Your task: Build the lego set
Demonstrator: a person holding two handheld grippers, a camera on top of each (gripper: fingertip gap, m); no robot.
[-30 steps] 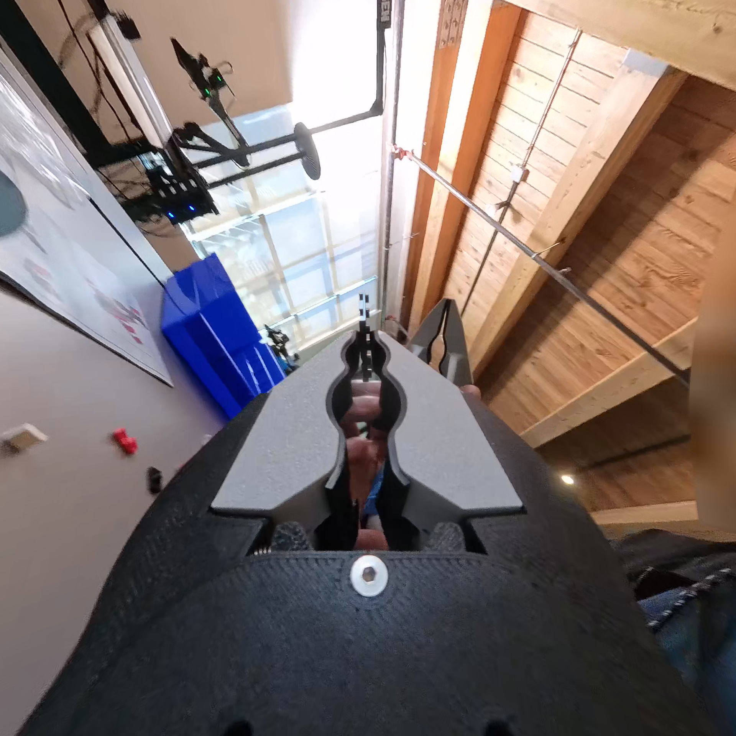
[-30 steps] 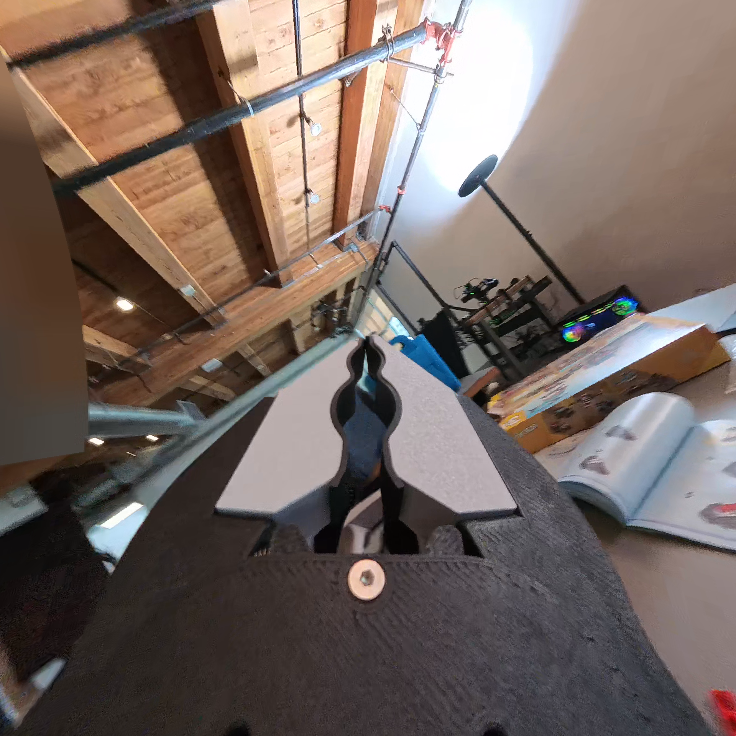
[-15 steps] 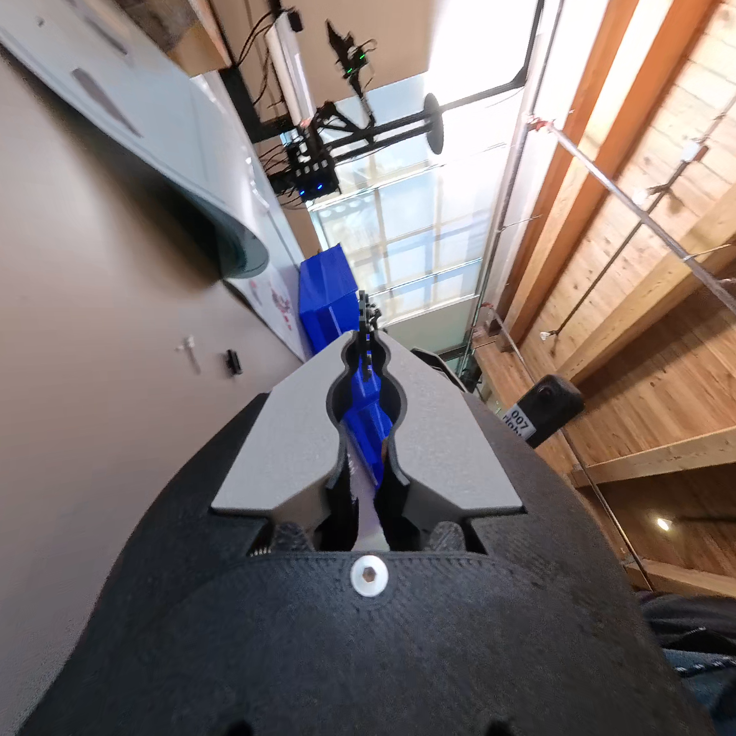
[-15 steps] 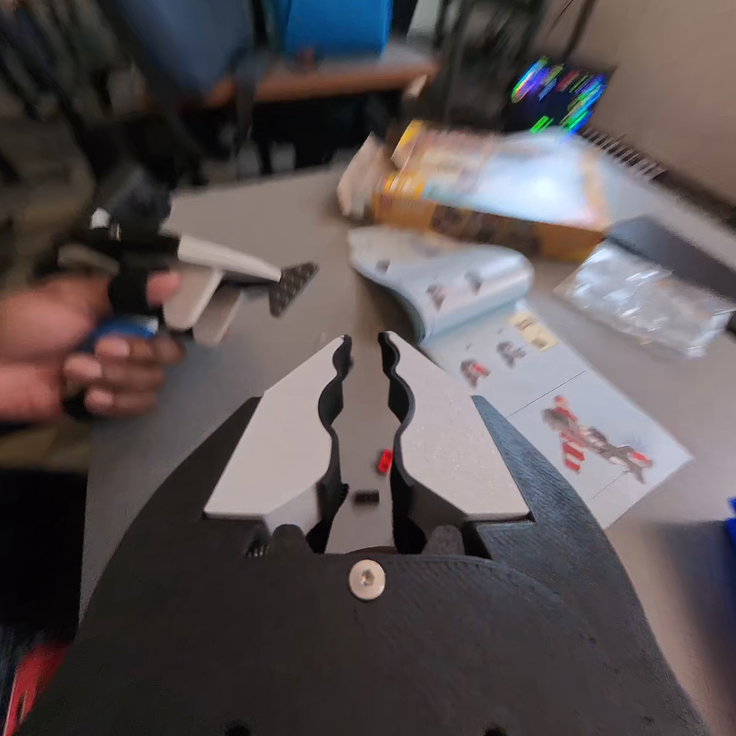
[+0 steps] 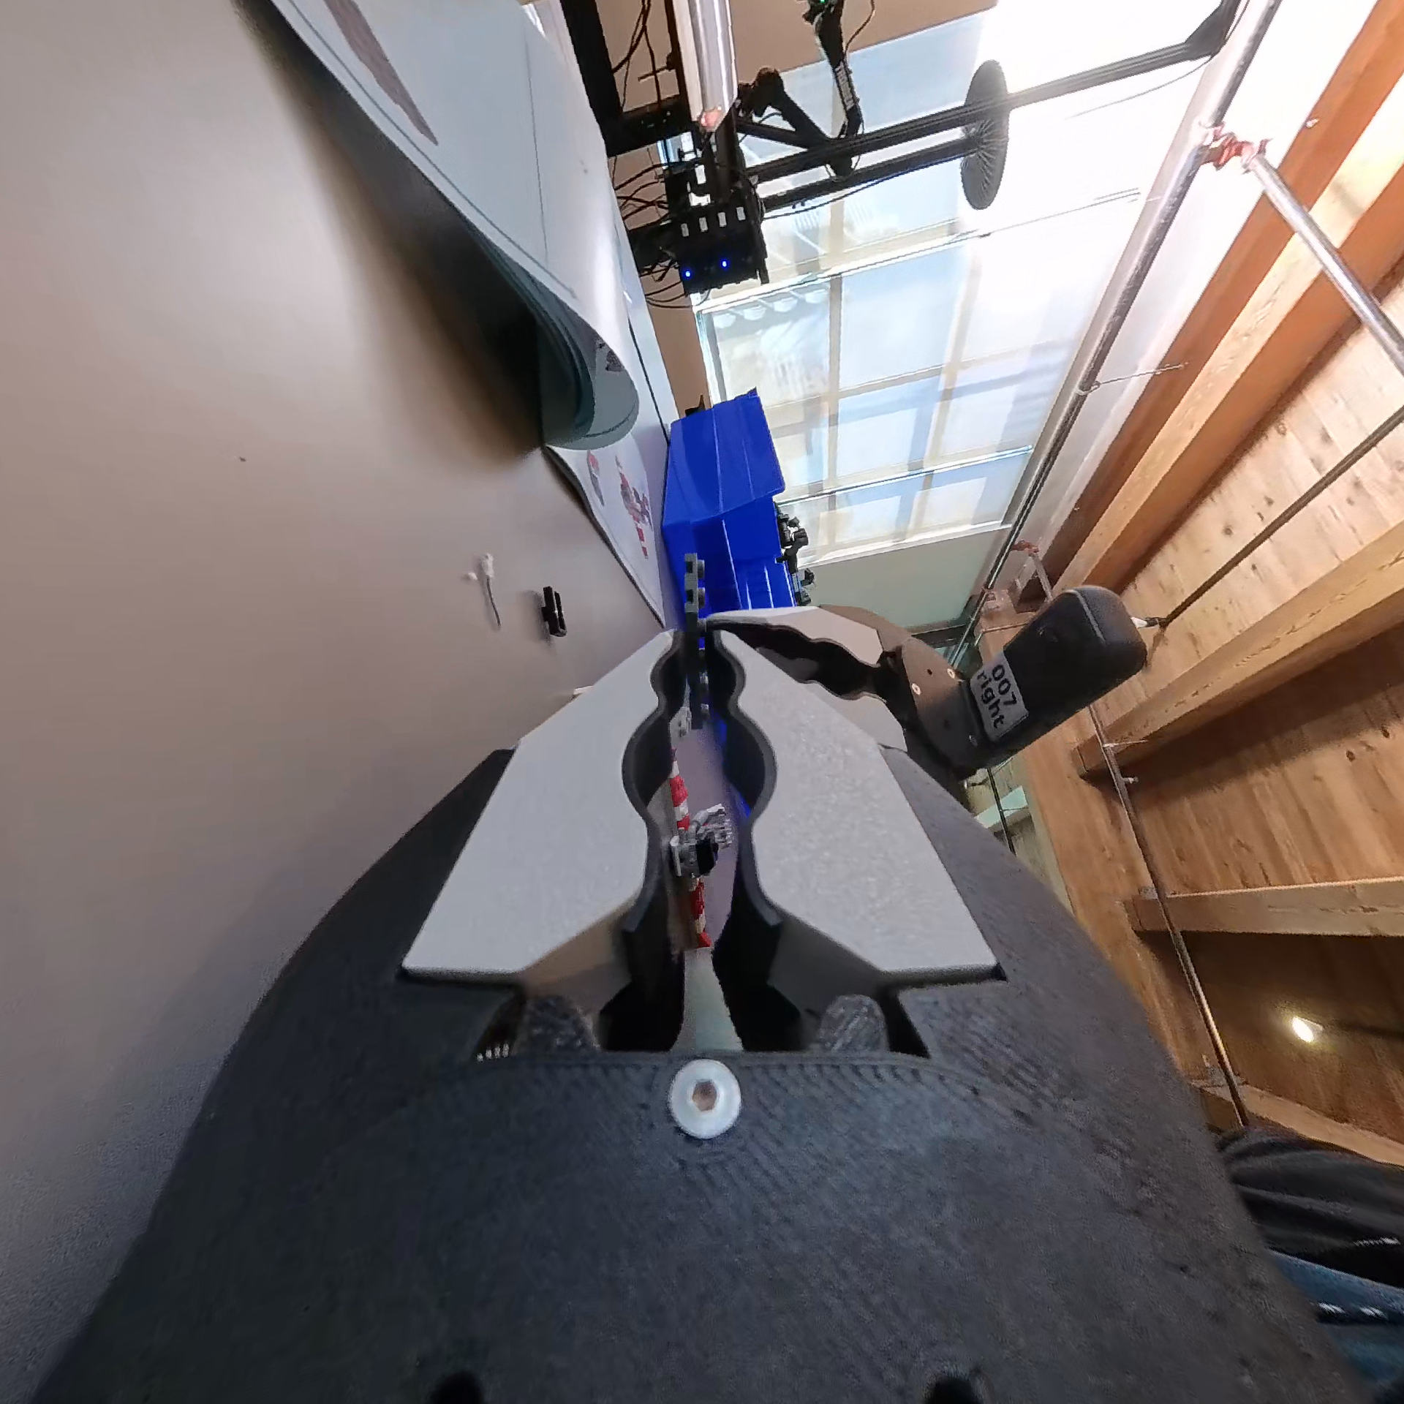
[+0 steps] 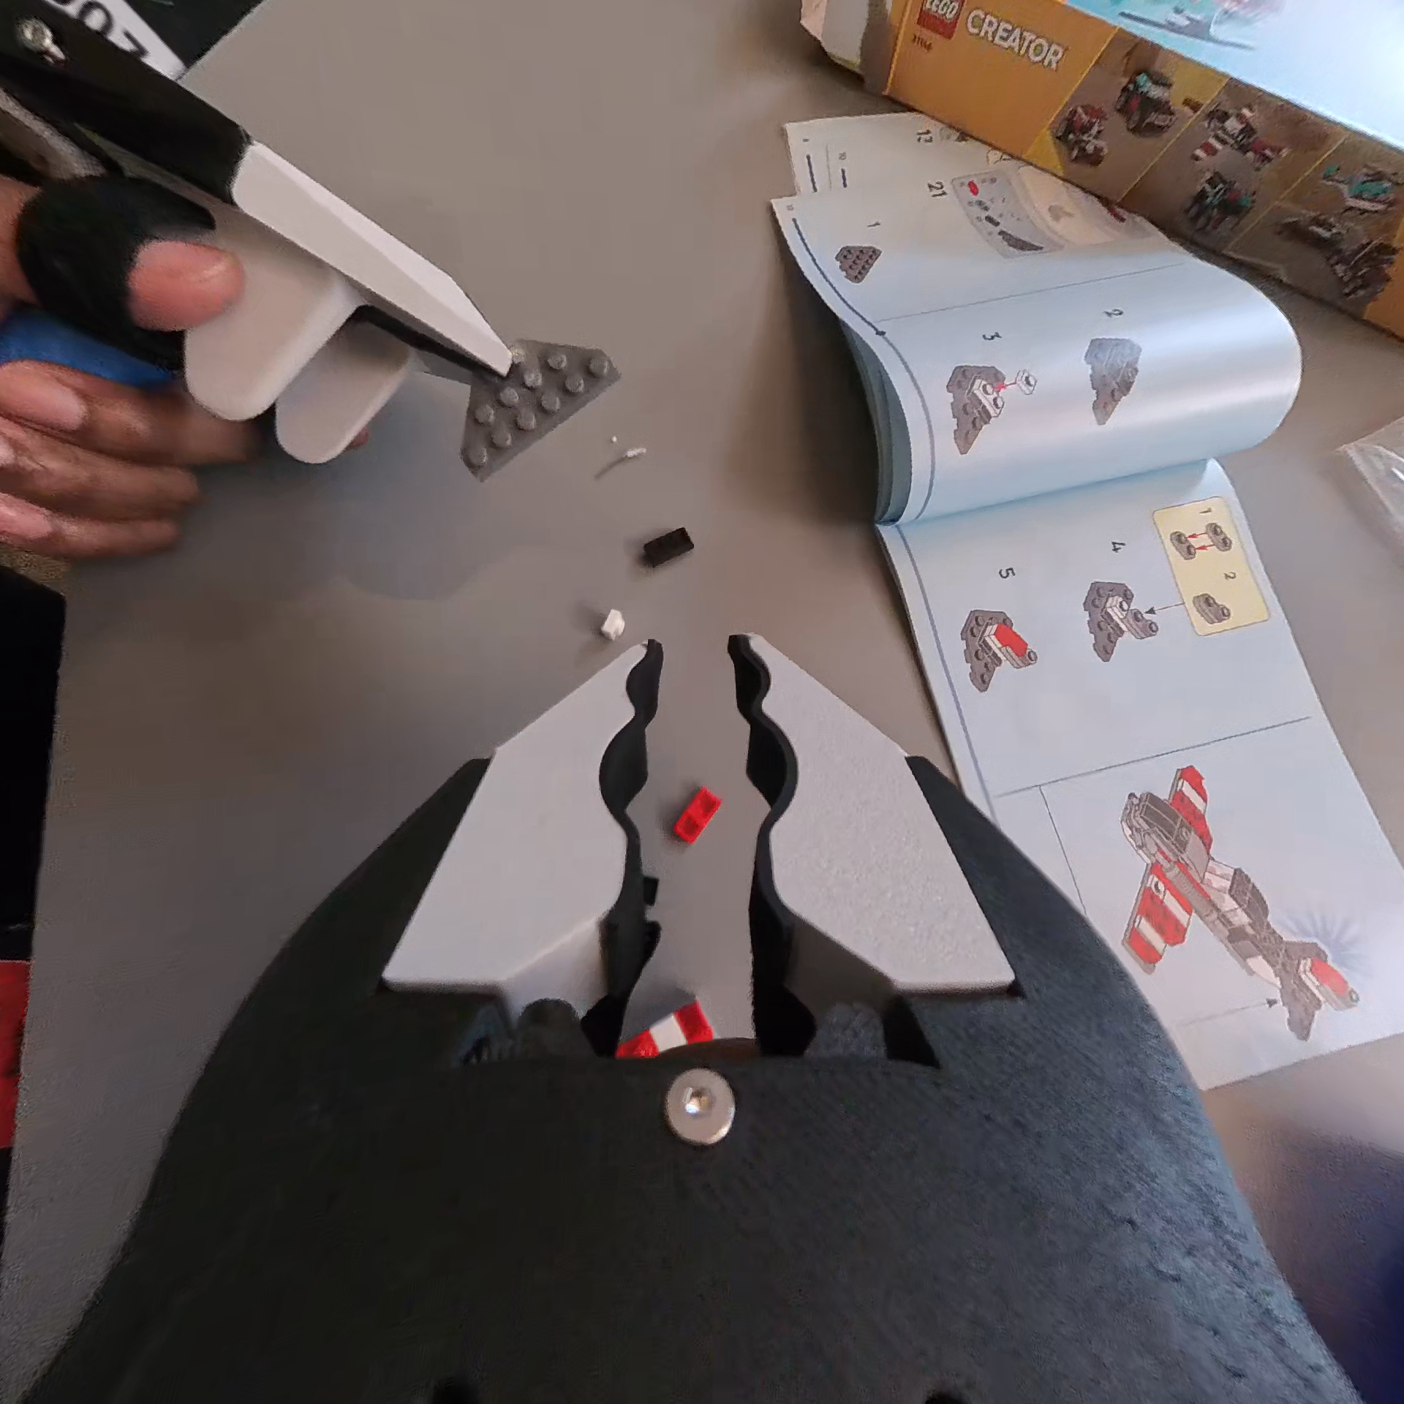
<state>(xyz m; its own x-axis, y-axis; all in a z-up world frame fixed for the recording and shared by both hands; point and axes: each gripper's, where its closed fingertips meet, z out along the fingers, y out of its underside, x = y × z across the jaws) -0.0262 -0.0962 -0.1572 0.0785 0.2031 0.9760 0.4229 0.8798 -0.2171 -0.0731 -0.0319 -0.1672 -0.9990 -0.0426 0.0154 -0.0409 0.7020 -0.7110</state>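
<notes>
My left gripper (image 5: 697, 630) is shut on a grey wedge plate (image 5: 692, 600), seen edge-on at its tips. In the right wrist view the same gripper (image 6: 498, 357) holds the studded grey wedge plate (image 6: 532, 403) by one corner, above the grey table (image 6: 304, 684). My right gripper (image 6: 693, 646) is open and empty, hovering over the table. A small red brick (image 6: 697, 814) lies between its fingers, a white piece (image 6: 612, 623) and a black brick (image 6: 668, 546) just beyond its tips. The right gripper also shows in the left wrist view (image 5: 820, 646).
An open instruction booklet (image 6: 1064, 532) lies to the right, with the set's box (image 6: 1139, 114) behind it. A clear bag (image 6: 1375, 471) sits at the right edge. A person's hand (image 6: 91, 425) holds the left gripper. A blue bin (image 5: 722, 501) stands far off. Spacing between my two grippers at the tips: around 9 cm.
The right gripper has tipped down from the ceiling to the table, opened, and come closer over the loose bricks. The left gripper has rolled towards the table, still holding the grey plate.
</notes>
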